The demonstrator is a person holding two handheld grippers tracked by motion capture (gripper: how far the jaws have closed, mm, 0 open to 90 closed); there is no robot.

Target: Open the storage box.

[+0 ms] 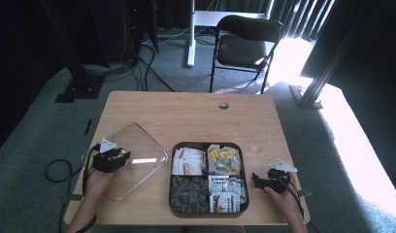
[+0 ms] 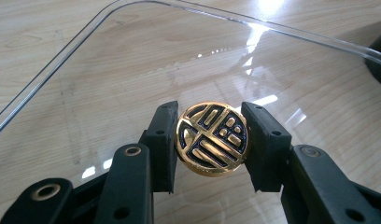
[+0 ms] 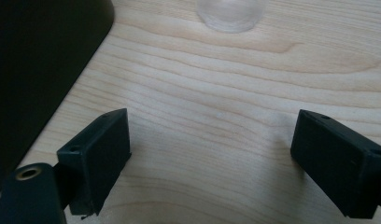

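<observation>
We hold the clear lid (image 1: 138,158) by its gold knob (image 2: 211,138), clamped between the left gripper (image 2: 211,140) jaws; to set it down well we lower it flat onto the wooden table (image 1: 186,111), left of the four-compartment snack tray (image 1: 208,178), before letting go (a tilt risks a corner strike); the right gripper (image 3: 212,158) rests with jaws apart, holding nothing; beyond stand grey carpet, a black folding chair (image 1: 244,43) and dark curtains.

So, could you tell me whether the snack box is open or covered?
Open: the box shows its four compartments, and its clear lid lies beside it.
</observation>
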